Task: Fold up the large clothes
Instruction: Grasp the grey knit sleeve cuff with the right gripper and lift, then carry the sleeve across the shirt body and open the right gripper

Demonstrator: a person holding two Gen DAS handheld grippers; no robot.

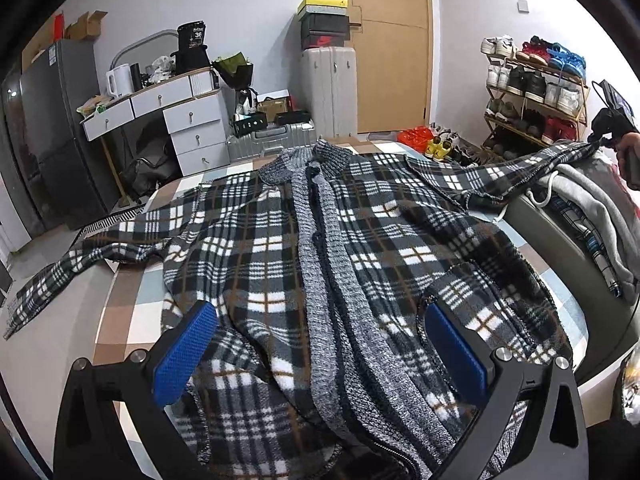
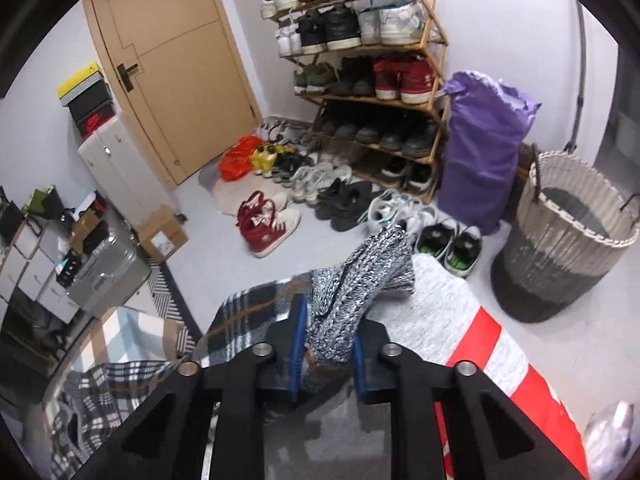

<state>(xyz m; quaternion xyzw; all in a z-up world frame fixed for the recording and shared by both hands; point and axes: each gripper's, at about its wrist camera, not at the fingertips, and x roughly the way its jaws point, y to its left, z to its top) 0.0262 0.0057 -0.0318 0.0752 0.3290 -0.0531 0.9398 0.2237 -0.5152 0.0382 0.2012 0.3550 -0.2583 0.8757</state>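
The plaid jacket is spread on the bed. Left gripper fingers are held wide apart, empty; right gripper fingers are clamped on its knitted cuff.

Jacket: black/white/grey plaid w/ brown lines, marled grey knit trim. Gripper pads blue. Bed cover checked brown/blue/white.
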